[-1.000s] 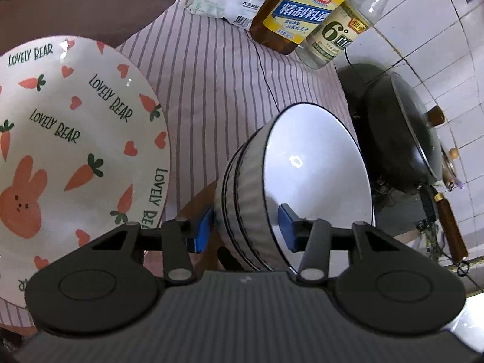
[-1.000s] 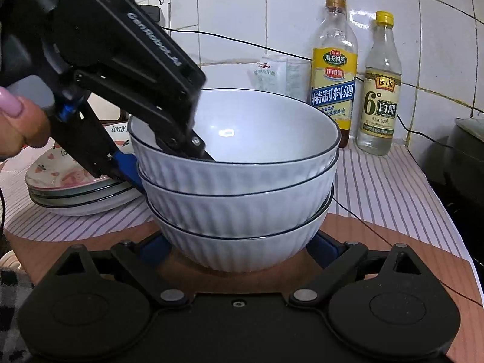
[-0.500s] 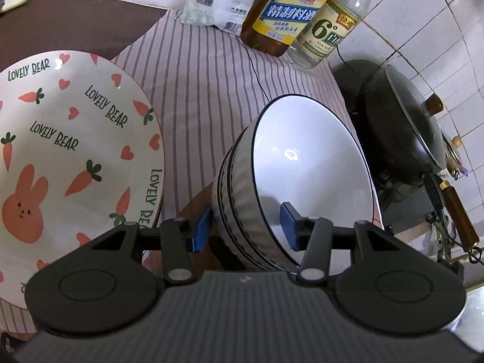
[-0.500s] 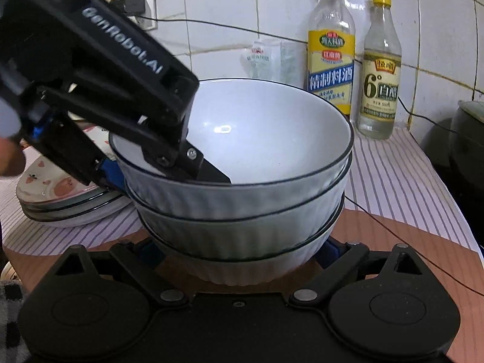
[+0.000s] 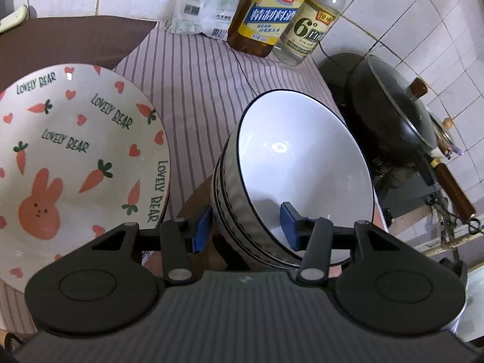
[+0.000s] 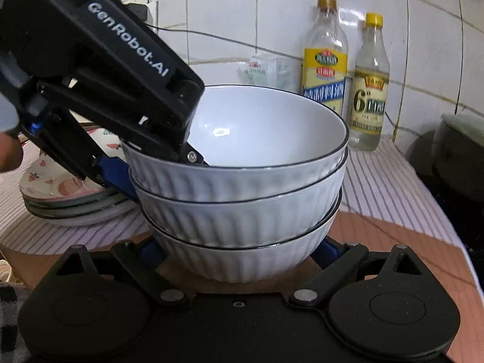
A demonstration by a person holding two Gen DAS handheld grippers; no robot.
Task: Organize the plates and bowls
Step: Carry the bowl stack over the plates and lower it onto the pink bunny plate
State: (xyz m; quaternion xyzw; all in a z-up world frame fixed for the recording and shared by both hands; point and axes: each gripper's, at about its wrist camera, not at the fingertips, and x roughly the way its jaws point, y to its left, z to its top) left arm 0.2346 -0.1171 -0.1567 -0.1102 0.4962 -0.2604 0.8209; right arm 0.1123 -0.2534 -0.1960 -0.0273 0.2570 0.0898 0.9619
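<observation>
My left gripper [image 5: 245, 227] straddles the near wall of the bowl stack [image 6: 239, 187]: one blue pad sits against the ribbed outside, the other reaches inside the top bowl [image 5: 302, 163], so these jaws are clenched on the rims of the stack. My right gripper [image 6: 239, 249] comes in low at the bottom bowl [image 6: 242, 257], its blue pads at either flank of the bowl's base; whether they press or only flank it, I cannot tell.

The three white bowls are nested with dark rims slightly offset, standing on a bare brown patch of counter [image 6: 378, 242] at the front edge of the striped cloth [image 5: 196, 90]. Just beside them on the left lies the plate stack [image 5: 75, 151], carrot and rabbit pattern on top, its rim close to my outer left finger. On the other side a dark wok [image 5: 393, 115] with a lid crowds the counter's end. Behind, the cloth lies open up to two bottles [image 6: 348, 75] and a plastic packet [image 5: 205, 6] against the tiled wall [image 6: 227, 15].
</observation>
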